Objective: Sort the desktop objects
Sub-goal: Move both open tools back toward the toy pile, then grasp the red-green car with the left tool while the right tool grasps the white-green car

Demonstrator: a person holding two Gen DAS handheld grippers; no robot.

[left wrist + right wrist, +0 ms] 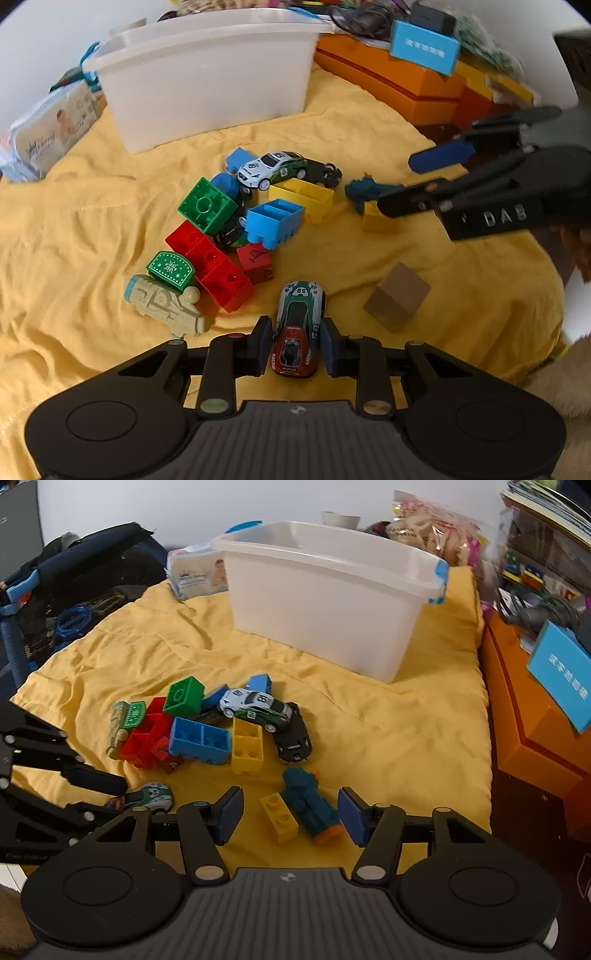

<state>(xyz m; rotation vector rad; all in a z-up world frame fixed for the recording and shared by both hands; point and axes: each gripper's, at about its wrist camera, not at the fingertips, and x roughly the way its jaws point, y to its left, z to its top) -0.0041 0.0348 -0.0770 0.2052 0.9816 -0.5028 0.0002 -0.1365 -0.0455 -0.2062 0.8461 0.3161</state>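
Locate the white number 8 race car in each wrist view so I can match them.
Left wrist: white race car above centre, atop the block pile.
Right wrist: same car just left of centre, beside the black car.
Shared landmark: white bin behind it.

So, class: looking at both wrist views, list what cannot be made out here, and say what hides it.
- Bin contents: both views, its frosted walls and high rim hide the inside.
- Left gripper grip on the race car: left view, pads flank the car, contact unclear; right view, the linkage covers it.
- Dark car: left view, buried under blocks.
- Blue card print: too blurred to read.
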